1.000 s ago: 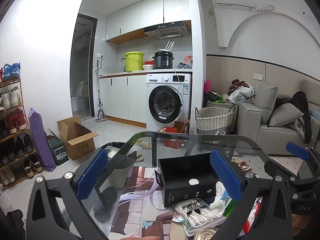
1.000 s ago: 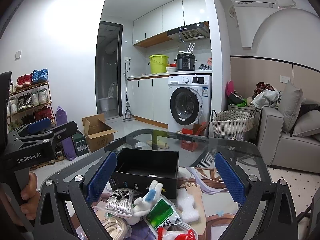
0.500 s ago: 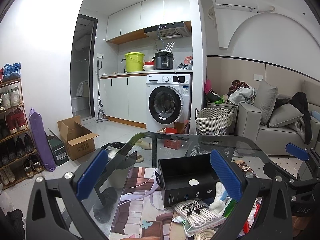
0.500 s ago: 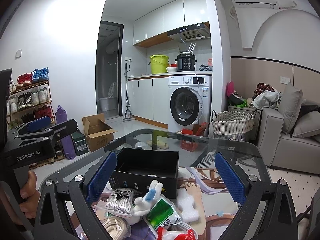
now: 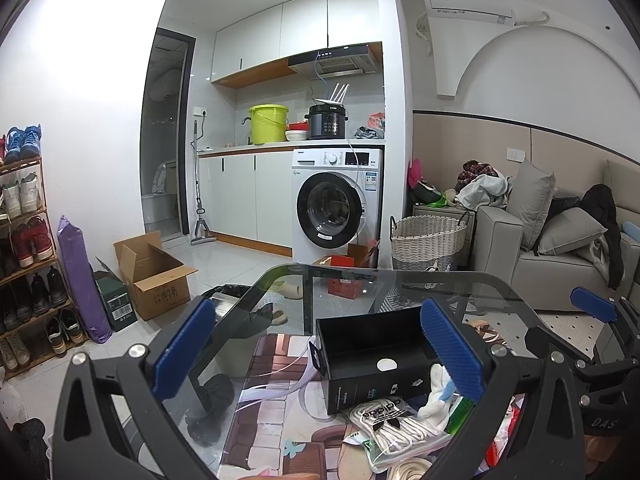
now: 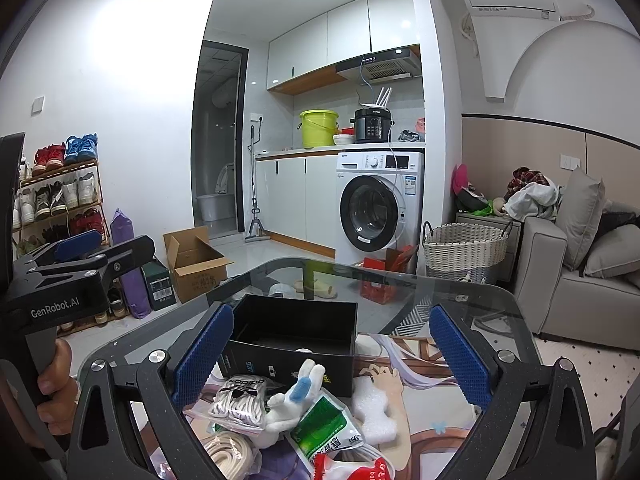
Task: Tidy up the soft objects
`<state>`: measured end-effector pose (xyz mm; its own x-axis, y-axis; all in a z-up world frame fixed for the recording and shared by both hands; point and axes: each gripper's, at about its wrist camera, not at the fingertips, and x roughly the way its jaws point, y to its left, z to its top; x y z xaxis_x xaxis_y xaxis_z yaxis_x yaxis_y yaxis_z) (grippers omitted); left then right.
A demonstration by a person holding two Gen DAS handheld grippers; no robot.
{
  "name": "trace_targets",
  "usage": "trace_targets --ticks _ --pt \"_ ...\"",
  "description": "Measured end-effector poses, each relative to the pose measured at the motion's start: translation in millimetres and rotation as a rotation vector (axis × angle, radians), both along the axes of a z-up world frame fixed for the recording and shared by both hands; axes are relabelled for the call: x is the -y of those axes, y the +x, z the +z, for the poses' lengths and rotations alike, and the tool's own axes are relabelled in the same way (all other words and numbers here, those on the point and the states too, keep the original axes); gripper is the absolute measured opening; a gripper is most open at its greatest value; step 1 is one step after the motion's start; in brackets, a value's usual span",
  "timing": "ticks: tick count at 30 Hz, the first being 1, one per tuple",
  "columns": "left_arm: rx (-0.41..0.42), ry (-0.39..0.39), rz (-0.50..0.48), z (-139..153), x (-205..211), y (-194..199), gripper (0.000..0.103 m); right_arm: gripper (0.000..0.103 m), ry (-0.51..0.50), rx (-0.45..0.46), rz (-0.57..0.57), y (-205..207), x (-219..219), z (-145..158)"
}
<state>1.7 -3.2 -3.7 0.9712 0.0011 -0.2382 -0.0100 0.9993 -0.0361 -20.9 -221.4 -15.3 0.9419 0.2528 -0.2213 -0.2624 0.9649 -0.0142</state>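
Both the left gripper (image 5: 318, 350) and right gripper (image 6: 330, 354) hang spread wide and empty over the glass table (image 6: 460, 292), the small white plush rabbit with blue-lined ears (image 6: 294, 398) slumped at six o'clock of the open black cardboard box (image 6: 294, 330).

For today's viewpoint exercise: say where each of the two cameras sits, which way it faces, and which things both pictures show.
Left wrist: sits on the left tongs, facing over the glass table toward the washing machine; its open blue pads frame the view, right tongs at far right.
Right wrist: sits on the right tongs, facing the same way; the left tongs and gripping hand show at left.
Shared: black box, white plush toy, wicker basket.
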Motion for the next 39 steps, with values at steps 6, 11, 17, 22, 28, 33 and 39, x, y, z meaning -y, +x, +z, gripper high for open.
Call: trace_targets --ticks 6,11,17,22,28,33,39 --pt "0.0 0.001 0.0 0.2 0.0 0.1 0.103 0.1 -0.002 0.001 0.0 -0.2 -0.1 0.0" --pt "0.0 0.0 0.0 0.5 0.0 -0.2 0.103 0.1 -0.003 0.002 0.001 -0.2 -0.5 -0.3" --pt "0.001 -0.006 -0.004 1.2 0.0 -0.9 0.103 0.1 0.001 0.005 0.0 -1.0 0.9 1.8" --pt "-0.001 -0.014 -0.029 2.9 1.6 -2.6 0.103 0.1 0.001 0.005 -0.001 -1.2 2.4 3.3" --pt "-0.036 -0.014 -0.074 4.1 3.8 -1.0 0.103 0.1 -0.032 -0.015 0.004 -1.0 6.0 10.4" --pt "-0.107 0.015 -0.103 2.2 11.4 4.6 0.103 0.1 -0.1 -0.106 -0.01 11.0 11.0 9.7" --pt "-0.292 0.064 -0.193 -19.0 26.4 25.3 0.103 0.1 -0.16 -0.346 -0.015 44.1 23.7 -10.9"
